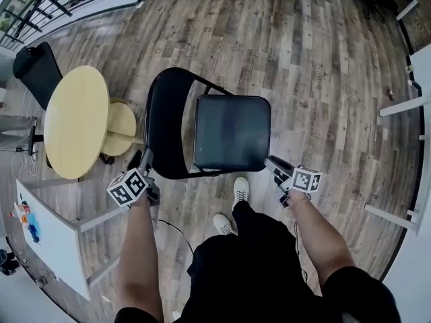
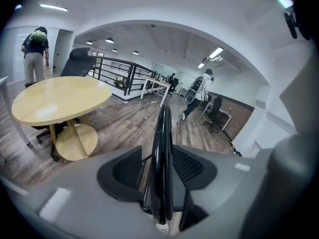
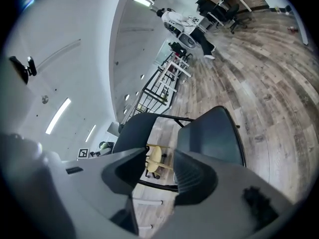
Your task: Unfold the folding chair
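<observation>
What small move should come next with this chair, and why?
Probably draw both grippers back: the seat seems to lie flat already, the left gripper stands open around the backrest frame without pressing it, and the right gripper is open beside the seat's corner.

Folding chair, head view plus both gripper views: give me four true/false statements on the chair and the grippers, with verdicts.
1. The left gripper is clamped shut on the backrest. False: its jaws stand apart. The backrest's edge sits between them with a clear gap beside it.
2. The folding chair has a black seat. True.
3. The right gripper grips the seat. False: its jaws are open with nothing between them, near the seat's corner.
4. A round table with a yellow top stands beside the chair. True.
</observation>
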